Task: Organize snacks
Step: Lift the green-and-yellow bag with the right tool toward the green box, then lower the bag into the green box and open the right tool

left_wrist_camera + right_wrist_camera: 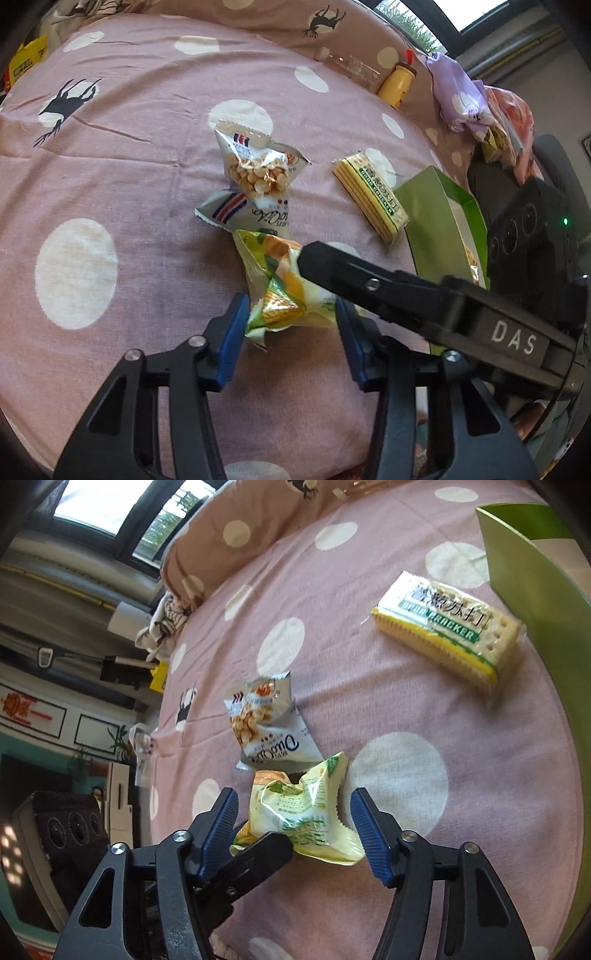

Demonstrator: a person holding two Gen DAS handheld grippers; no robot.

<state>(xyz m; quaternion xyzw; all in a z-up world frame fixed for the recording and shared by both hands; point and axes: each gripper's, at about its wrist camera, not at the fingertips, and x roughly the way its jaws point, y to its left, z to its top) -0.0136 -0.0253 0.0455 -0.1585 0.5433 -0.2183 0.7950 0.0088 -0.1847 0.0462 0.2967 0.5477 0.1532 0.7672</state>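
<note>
A crumpled yellow-green snack bag lies on the pink spotted bedsheet. My left gripper is open, its blue pads on either side of the bag's near end. My right gripper is open too, with the same bag between its pads; one of its black fingers crosses the left wrist view and rests on the bag. A silver bag of round puffs lies just beyond. A soda cracker pack lies to the right, beside an open green box.
At the far edge of the bed lie a clear bottle, a yellow bottle with a red cap and a bundle of purple and pink cloth. A pillow and a window show beyond the bed.
</note>
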